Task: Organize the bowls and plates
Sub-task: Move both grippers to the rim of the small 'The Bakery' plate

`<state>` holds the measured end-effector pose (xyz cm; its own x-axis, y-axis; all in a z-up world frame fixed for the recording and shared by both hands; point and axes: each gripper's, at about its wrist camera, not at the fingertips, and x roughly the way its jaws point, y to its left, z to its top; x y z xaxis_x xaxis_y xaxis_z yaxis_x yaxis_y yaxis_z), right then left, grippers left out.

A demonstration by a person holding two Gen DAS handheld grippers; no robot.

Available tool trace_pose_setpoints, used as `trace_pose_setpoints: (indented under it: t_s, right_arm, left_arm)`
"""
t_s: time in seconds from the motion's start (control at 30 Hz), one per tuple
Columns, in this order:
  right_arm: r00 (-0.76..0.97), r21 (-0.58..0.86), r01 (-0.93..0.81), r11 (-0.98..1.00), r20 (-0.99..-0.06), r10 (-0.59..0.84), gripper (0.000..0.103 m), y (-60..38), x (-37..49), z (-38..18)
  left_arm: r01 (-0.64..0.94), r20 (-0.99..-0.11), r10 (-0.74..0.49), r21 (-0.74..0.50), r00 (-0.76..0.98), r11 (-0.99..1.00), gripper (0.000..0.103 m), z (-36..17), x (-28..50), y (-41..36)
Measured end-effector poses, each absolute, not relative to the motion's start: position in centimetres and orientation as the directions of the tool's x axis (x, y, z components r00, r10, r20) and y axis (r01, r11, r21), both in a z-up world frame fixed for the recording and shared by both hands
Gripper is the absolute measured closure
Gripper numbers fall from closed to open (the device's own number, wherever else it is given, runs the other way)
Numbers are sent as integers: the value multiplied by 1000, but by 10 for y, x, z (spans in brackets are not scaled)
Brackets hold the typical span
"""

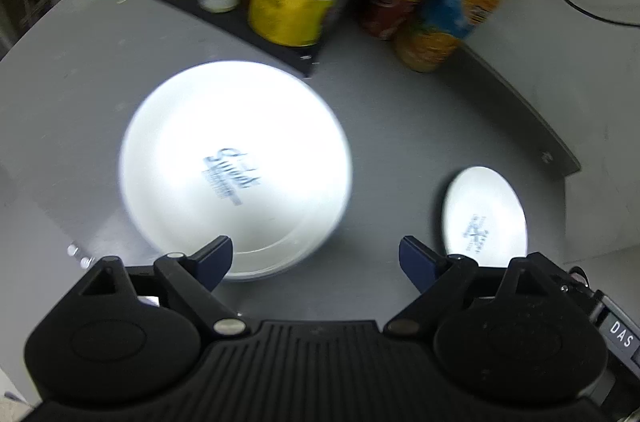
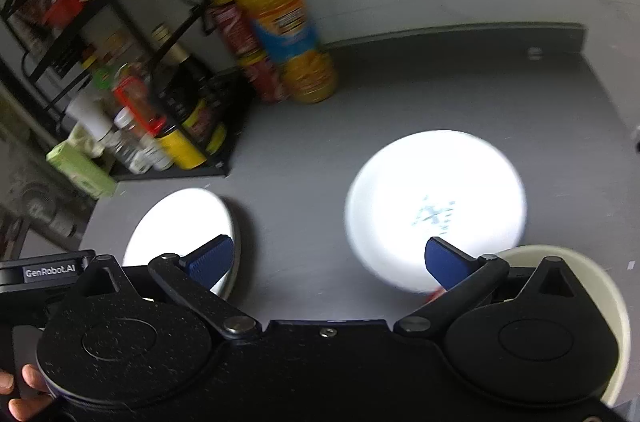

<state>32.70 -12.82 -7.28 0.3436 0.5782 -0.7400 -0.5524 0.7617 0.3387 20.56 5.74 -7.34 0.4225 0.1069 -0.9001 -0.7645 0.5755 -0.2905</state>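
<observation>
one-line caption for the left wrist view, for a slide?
Open left gripper above a grey table, facing a large white plate; a smaller plate lies right.

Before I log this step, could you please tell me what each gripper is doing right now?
Left gripper: jaws open, holding nothing.
Right gripper: jaws open, holding nothing.

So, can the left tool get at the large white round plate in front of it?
Probably yes: the left tool is open, the large white round plate lies just ahead on the grey table, nothing between.
</observation>
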Motion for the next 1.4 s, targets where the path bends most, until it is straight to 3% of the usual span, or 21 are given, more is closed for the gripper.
trace_pose_setpoints:
  t_s: [0.53,0.7,1.03,1.17,1.4]
  right_arm:
    - [421,319,-435,842,-755,503,1,-173,382,-83]
    - [394,345,-389,854,-776,493,5,-179,402,-95]
    - [352,314,-314,896,-838,417,19,-183,433,-127]
    - [303,321,-276,906,-865,399,35,-184,447,-141]
    - [234,324,-235,917,-897,376,43,-185,465,-160]
  left_arm:
    - [-673,-892,-2,-344,453,655,14,-90,297,24]
    - [-646,-898,-95,-380,430,662,16,-111,322,20]
    - [-643,-909,-114,-367,401,672,17,-139,352,17]
    - [-652,-909,-140,-382,392,655,27,-152,363,19]
    - [-651,-918,-189,-383,349,656,48,-176,379,18]
